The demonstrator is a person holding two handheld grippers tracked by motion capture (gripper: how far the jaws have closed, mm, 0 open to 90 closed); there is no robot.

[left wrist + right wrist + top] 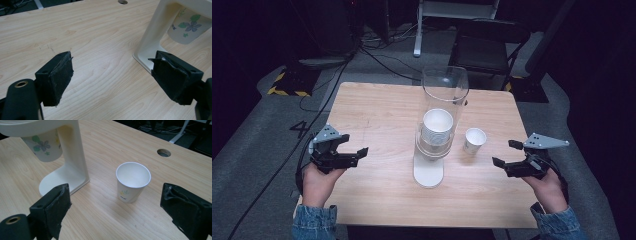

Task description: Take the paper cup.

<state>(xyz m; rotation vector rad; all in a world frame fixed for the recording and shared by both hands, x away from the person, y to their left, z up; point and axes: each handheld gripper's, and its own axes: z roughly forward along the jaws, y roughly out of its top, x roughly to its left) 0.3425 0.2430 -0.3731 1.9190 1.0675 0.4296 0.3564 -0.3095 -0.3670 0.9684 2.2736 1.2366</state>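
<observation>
- Two grippers hover over the wooden table, one at each side, and both stand released with nothing between their pads.
- The left gripper sits near the table's left edge, jaws spread wide and aimed toward the middle; in the left gripper view its tips frame bare wood, with the dispenser's white base just beyond the right-hand pad.
- The cup dispenser stands at the centre of the table: a clear tube on a white stand, a stack of flowered cups showing at its mouth.
- The loose paper cup stands upright on the table, just to the right of the dispenser and apart from it.
- The right gripper is near the cup, on its right, not touching it.
- In the right gripper view the cup lies ahead of the open gripper, roughly between the two pads and farther out than their tips, slightly nearer the right-hand pad.
</observation>
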